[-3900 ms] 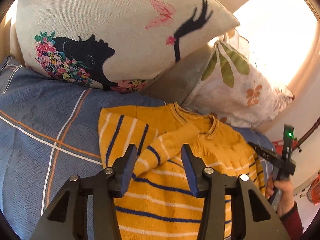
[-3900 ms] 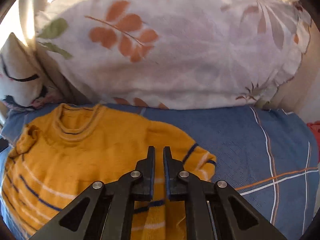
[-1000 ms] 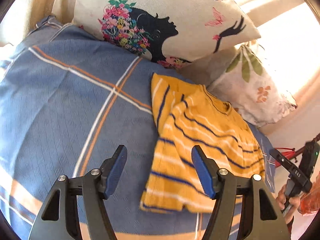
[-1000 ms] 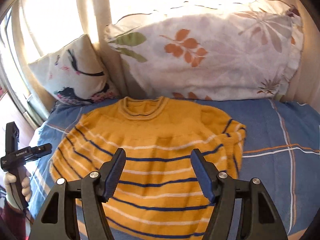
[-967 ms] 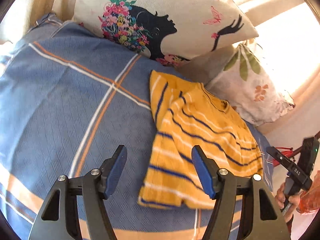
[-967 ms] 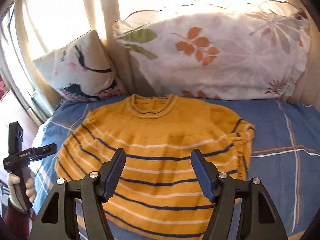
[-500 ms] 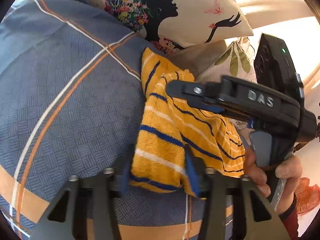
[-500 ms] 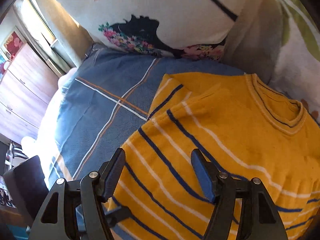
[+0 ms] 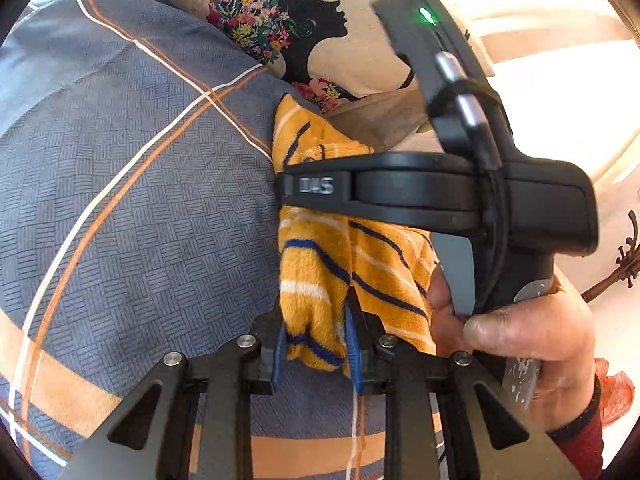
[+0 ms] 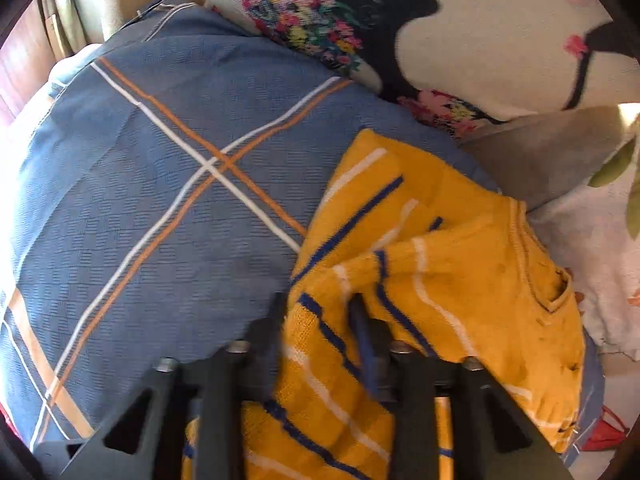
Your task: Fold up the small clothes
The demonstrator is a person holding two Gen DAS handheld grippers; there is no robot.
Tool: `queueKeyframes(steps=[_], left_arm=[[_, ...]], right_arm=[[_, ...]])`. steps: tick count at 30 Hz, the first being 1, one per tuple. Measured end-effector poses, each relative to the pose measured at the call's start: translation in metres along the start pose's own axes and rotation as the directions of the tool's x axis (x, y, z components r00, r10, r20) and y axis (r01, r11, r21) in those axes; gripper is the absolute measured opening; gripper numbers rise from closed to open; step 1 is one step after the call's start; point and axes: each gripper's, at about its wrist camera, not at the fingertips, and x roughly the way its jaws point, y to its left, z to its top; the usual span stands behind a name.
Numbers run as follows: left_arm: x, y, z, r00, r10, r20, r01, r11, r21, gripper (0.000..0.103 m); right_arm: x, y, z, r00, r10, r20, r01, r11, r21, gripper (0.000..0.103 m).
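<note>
Claws both grasp the yellow striped sweater (image 9: 320,280): left claw (image 9: 316,354) its hem, right claw (image 10: 322,336) a bunched fold.

both claws now clamped on sweater (image 9: 316,280), edge lifted

Sweater (image 9: 320,276): knitted cloth, fuzzy, matt. Bedsheet (image 9: 132,200): woven cloth, fine basket-weave texture, matt. Printed cushion (image 9: 360,36): smooth cloth, matt. Left gripper (image 9: 318,344): black plastic, matt; blue ribbed pads (image 9: 354,354); bright metal screw heads. Right gripper (image 10: 320,320): black plastic (blurred here), semi-matt in left wrist view; grey metal-looking trigger.
</note>
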Motion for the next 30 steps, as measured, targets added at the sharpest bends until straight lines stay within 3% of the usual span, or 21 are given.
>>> queueKeyframes(steps=[1, 2, 5, 9, 15, 21, 24, 29, 30], left_arm=[[-0.006, -0.004, -0.001, 1.000, -0.007, 0.007, 0.007, 1.000, 0.005, 0.024], [-0.012, -0.007, -0.001, 1.000, -0.016, 0.015, 0.016, 1.000, 0.008, 0.024], [-0.037, -0.020, -0.003, 0.997, -0.047, 0.058, 0.046, 0.999, 0.028, 0.026], [-0.060, -0.032, -0.004, 0.993, -0.043, 0.107, 0.038, 0.998, 0.045, 0.041], [-0.038, -0.052, -0.006, 0.999, 0.011, 0.050, -0.015, 0.997, 0.079, 0.042], [0.015, -0.085, -0.016, 0.998, 0.018, -0.062, -0.009, 0.992, 0.130, 0.042], [0.039, -0.102, -0.025, 0.993, 0.028, -0.114, -0.010, 0.988, 0.155, 0.042], [0.073, -0.130, -0.031, 0.984, 0.067, -0.163, -0.033, 0.978, 0.207, 0.042], [0.076, -0.135, -0.033, 0.984, 0.073, -0.161, -0.036, 0.974, 0.222, 0.042]], right_arm=[[-0.005, -0.007, -0.003, 1.000, 0.022, 0.013, -0.023, 1.000, 0.015, 0.015], [-0.011, -0.014, -0.006, 0.999, 0.036, 0.032, -0.037, 0.999, 0.027, 0.014], [-0.037, -0.038, -0.017, 0.991, 0.077, 0.112, -0.085, 0.994, 0.070, 0.013], [-0.075, -0.096, -0.042, 0.966, 0.126, 0.224, -0.164, 0.974, 0.158, 0.013], [-0.097, -0.199, -0.104, 0.943, 0.118, 0.312, -0.230, 0.908, 0.350, 0.013], [-0.083, -0.293, -0.200, 0.948, 0.073, 0.309, -0.240, 0.804, 0.545, 0.013], [-0.068, -0.324, -0.239, 0.947, 0.091, 0.309, -0.272, 0.739, 0.617, 0.012], [-0.052, -0.329, -0.261, 0.975, -0.009, 0.224, -0.134, 0.778, 0.614, 0.009], [-0.051, -0.331, -0.265, 0.975, -0.005, 0.223, -0.136, 0.779, 0.612, 0.009]])
